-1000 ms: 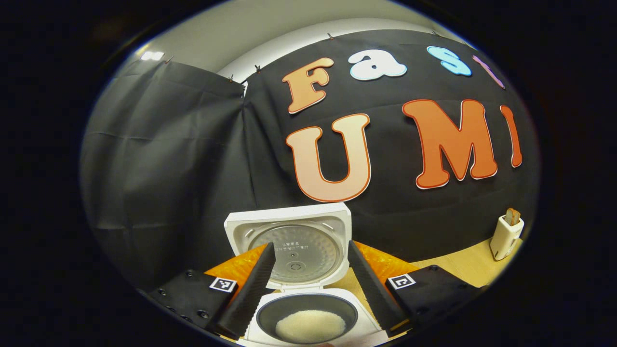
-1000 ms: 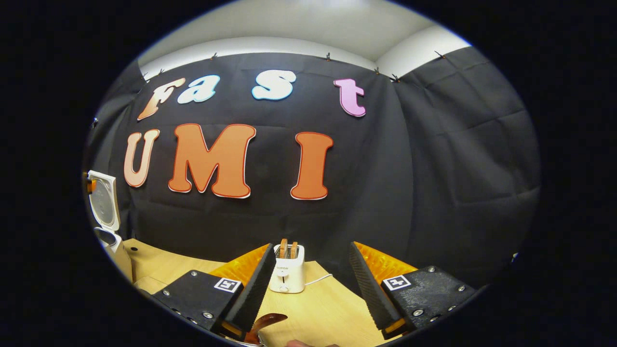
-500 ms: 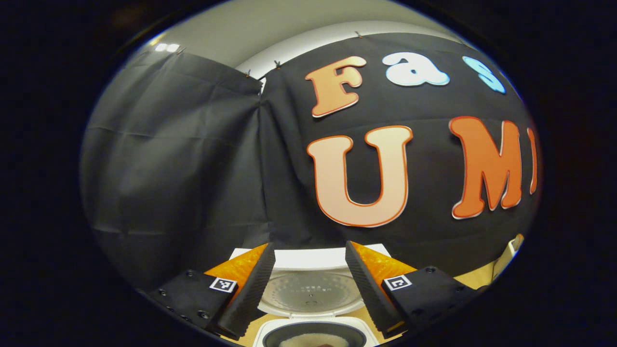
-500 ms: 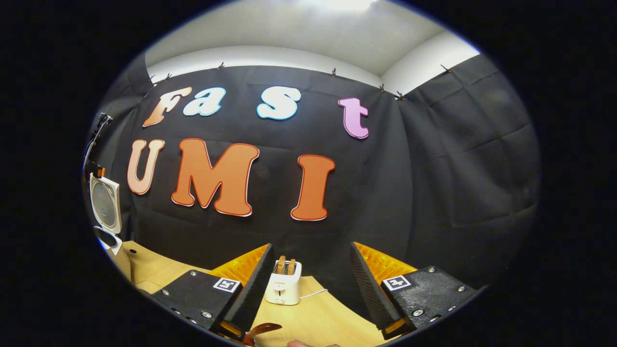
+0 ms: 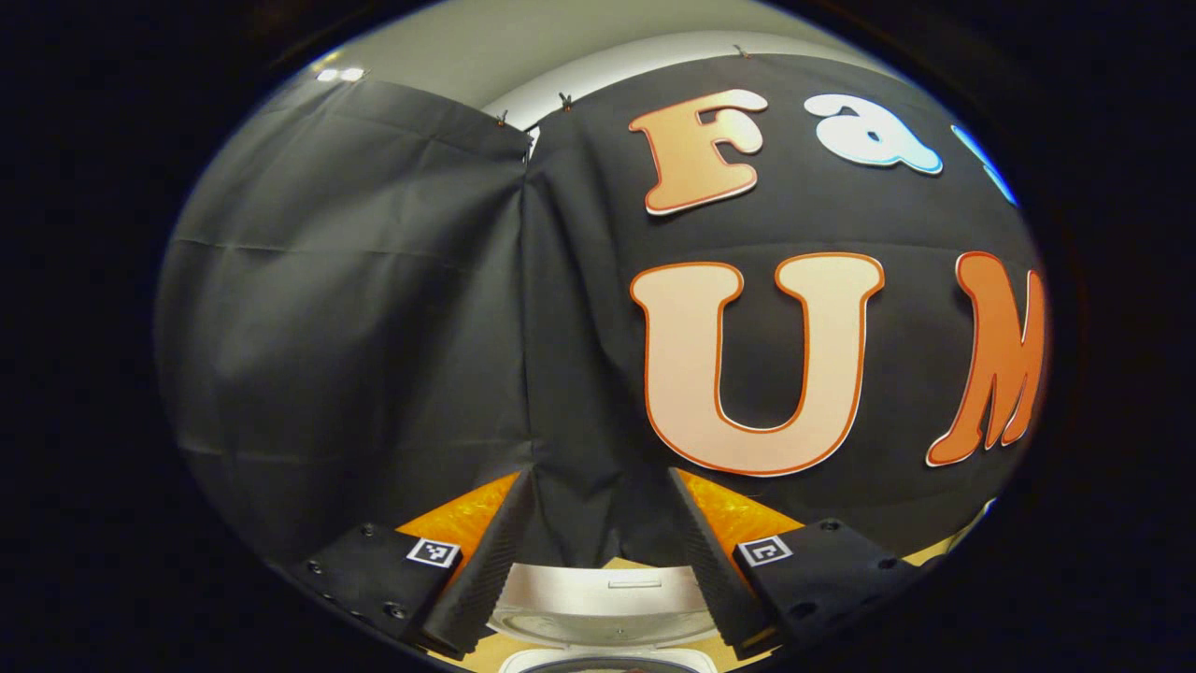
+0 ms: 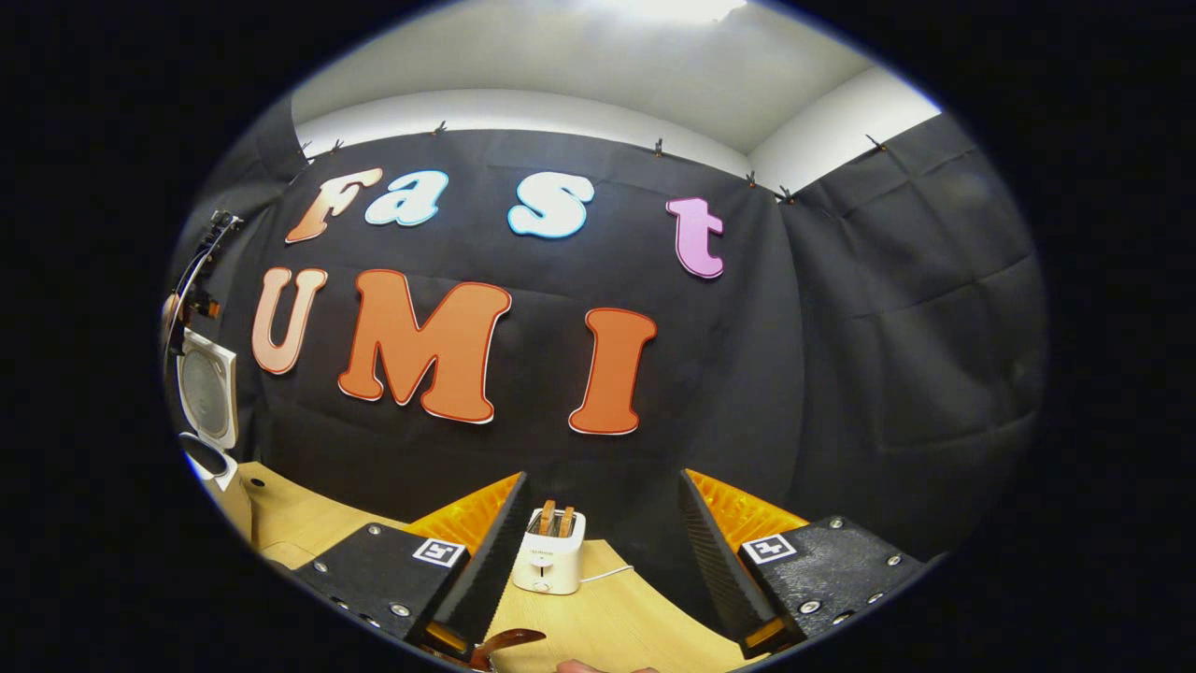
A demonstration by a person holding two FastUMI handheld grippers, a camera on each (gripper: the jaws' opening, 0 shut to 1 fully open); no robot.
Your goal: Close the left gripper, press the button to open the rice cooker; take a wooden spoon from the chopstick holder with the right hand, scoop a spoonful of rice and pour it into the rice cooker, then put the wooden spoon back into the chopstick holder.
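The white rice cooker's raised lid (image 5: 598, 598) sits low between my left gripper's fingers, with the cooker's rim (image 5: 598, 662) just below it. My left gripper (image 5: 598, 479) is open, holds nothing and points at the black wall above the cooker. In the right gripper view the same cooker (image 6: 213, 439) stands at the far left with its lid up. My right gripper (image 6: 604, 479) is open and empty above the wooden table (image 6: 617, 617). A brown curved end of the wooden spoon (image 6: 512, 639) pokes up just under its left finger; whatever holds it is hidden.
A white toaster (image 6: 549, 559) with two slices in it stands at the back of the table, its cord trailing right. Above the cooker at the far left, the other gripper and a cable (image 6: 196, 280) show. A fingertip (image 6: 598, 667) shows at the bottom edge.
My left gripper has tilted up and swung left: the cooker slid down the view and the rice in its pot dropped out of sight. My right gripper tipped up slightly; both stayed open.
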